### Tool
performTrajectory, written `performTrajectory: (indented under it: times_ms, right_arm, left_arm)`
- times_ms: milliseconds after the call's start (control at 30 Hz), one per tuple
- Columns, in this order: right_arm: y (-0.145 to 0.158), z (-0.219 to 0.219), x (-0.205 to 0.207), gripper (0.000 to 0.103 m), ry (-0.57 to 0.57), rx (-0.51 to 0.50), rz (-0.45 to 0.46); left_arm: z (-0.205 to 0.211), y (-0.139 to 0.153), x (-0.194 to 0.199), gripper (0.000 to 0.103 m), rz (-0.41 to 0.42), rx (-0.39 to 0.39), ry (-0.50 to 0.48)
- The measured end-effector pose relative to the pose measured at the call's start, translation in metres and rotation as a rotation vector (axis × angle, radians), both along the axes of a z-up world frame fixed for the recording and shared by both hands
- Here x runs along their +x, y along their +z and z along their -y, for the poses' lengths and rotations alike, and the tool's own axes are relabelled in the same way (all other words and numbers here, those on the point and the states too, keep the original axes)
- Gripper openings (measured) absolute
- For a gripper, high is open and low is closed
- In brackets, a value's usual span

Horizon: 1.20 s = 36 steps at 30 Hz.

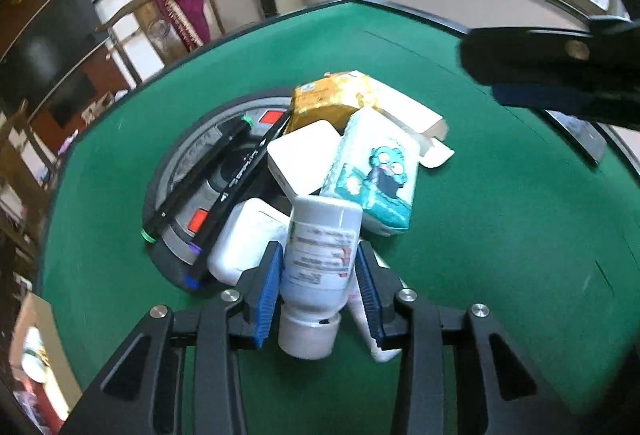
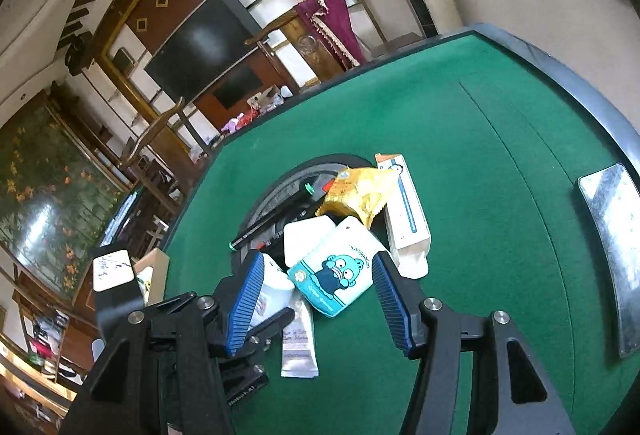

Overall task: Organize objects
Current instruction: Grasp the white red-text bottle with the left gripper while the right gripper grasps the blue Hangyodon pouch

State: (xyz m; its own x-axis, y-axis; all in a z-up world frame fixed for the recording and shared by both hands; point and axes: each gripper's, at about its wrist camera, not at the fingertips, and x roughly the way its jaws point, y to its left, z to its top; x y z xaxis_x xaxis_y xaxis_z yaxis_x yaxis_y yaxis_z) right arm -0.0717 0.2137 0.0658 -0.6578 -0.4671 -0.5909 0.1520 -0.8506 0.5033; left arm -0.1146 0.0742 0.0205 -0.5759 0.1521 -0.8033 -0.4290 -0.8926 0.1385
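A pile lies on a round grey dish (image 1: 176,171): black markers (image 1: 208,171), a gold snack packet (image 1: 328,103), a white square box (image 1: 304,159), a teal cartoon tissue pack (image 1: 376,179) and an opened white carton (image 1: 412,119). My left gripper (image 1: 318,249) is shut on a white bottle (image 1: 320,267), whose base leans on the pile and whose cap points toward the camera. A white tube (image 2: 298,347) lies under it on the felt. My right gripper (image 2: 319,259) stands open astride the tissue pack (image 2: 336,283), pads apart from it. It also shows at the upper right of the left wrist view (image 1: 540,75).
The green felt table (image 2: 480,155) has a raised dark rim. A metal plate (image 2: 612,243) is set near its right edge. A small cardboard box (image 2: 154,271) sits at the left edge. Wooden chairs and shelves stand beyond the table.
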Motion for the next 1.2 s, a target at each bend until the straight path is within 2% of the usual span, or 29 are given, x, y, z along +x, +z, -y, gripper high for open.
performTrajectory:
  times_ms: [133,200,367,567,700,800,833,867,900,1033,1200]
  right_arm:
    - [-0.012,0.008,-0.007,0.061,0.012,0.036,0.043]
    - [-0.023,0.010,-0.012,0.061,0.017,0.022,0.085]
    - [-0.052,0.007,-0.029,0.064,-0.010,-0.120,0.208]
    - [-0.063,0.010,-0.040,0.075,-0.119,-0.210,0.280]
    - [-0.064,0.022,-0.048,0.080,-0.173,-0.162,0.304]
    - [-0.058,0.034,-0.052,0.080,-0.200,-0.052,0.279]
    - [-0.056,0.040,-0.053,0.075,-0.202,0.000,0.265]
    - [-0.056,0.043,-0.053,0.060,-0.208,0.040,0.254]
    - [-0.055,0.046,-0.052,0.060,-0.194,0.082,0.240]
    - [-0.055,0.037,-0.043,0.047,-0.138,0.140,0.197]
    - [-0.050,0.025,-0.030,0.045,-0.105,0.169,0.166]
  left_arm:
    - [0.021,0.001,0.004,0.033,0.021,0.099,0.034]
    - [0.040,0.003,0.008,0.033,0.030,0.146,0.063]
    - [0.070,0.003,0.010,0.033,0.034,0.211,0.099]
    - [0.067,0.004,0.013,0.033,0.023,0.207,0.092]
    - [0.071,0.002,0.013,0.033,0.026,0.220,0.105]
    - [0.074,0.000,0.011,0.033,0.041,0.240,0.111]
    - [0.074,-0.002,0.010,0.033,0.050,0.241,0.115]
    - [0.074,-0.003,0.009,0.033,0.055,0.241,0.117]
    - [0.074,-0.005,0.009,0.033,0.061,0.241,0.118]
    - [0.078,-0.008,0.007,0.033,0.080,0.261,0.125]
    - [0.080,-0.011,0.006,0.033,0.093,0.281,0.124]
